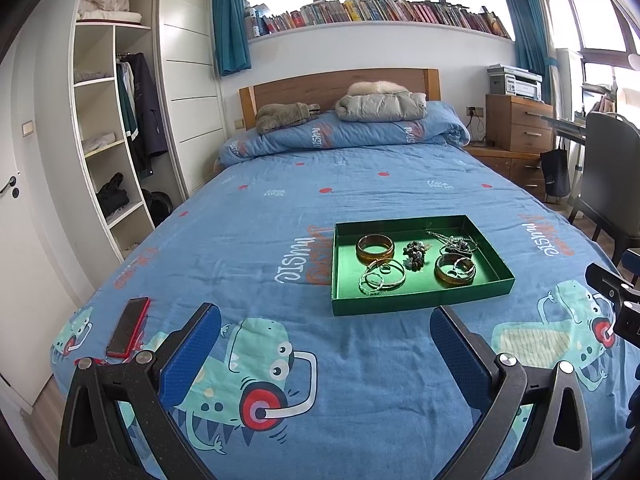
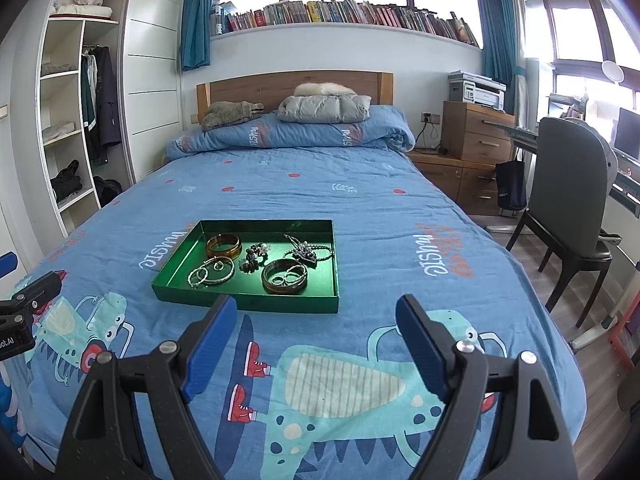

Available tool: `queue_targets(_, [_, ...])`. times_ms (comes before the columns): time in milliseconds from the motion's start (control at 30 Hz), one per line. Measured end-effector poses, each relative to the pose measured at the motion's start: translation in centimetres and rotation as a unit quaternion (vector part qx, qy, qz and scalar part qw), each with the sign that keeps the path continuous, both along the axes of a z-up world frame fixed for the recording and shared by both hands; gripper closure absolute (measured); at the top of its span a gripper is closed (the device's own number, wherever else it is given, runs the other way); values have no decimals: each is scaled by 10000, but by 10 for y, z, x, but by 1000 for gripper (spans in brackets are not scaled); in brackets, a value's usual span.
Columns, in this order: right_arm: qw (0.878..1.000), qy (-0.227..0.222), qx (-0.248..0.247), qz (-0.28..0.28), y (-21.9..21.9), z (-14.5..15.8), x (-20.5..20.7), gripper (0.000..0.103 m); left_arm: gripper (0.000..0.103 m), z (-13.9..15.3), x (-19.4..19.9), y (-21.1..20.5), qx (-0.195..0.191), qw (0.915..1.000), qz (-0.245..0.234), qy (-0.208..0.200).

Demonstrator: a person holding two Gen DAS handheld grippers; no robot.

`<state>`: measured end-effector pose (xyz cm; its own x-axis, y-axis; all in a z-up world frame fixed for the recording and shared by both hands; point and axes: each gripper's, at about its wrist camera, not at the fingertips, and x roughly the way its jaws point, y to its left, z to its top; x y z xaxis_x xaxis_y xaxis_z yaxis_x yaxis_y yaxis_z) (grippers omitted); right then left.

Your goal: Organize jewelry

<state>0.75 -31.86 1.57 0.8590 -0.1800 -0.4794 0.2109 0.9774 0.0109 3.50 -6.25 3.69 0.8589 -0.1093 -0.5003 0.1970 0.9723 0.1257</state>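
Observation:
A green tray (image 1: 420,302) lies on the blue bed; it also shows in the right wrist view (image 2: 248,302). In it lie an amber bangle (image 1: 375,249), silver hoops (image 1: 380,276), a dark bead cluster (image 1: 414,255), a second amber bangle with rings inside (image 1: 455,269) and a chain necklace (image 1: 456,242). The same pieces show in the right wrist view, such as the bangle (image 2: 223,245) and necklace (image 2: 306,252). My left gripper (image 1: 324,320) is open and empty, just short of the tray. My right gripper (image 2: 316,312) is open and empty near the tray's front edge.
A red phone (image 1: 129,327) lies on the bed at the left. A folded duvet (image 1: 344,132) and jacket sit at the headboard. A wardrobe (image 1: 108,120) stands left; a chair (image 2: 572,200), drawers (image 2: 476,132) and desk stand right.

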Motion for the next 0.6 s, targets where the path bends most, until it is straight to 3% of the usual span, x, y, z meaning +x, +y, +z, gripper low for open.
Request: queue_targets(600, [10000, 39, 15, -23, -4, -6, 3, 22, 0, -2, 4, -2, -28, 10000, 8, 31])
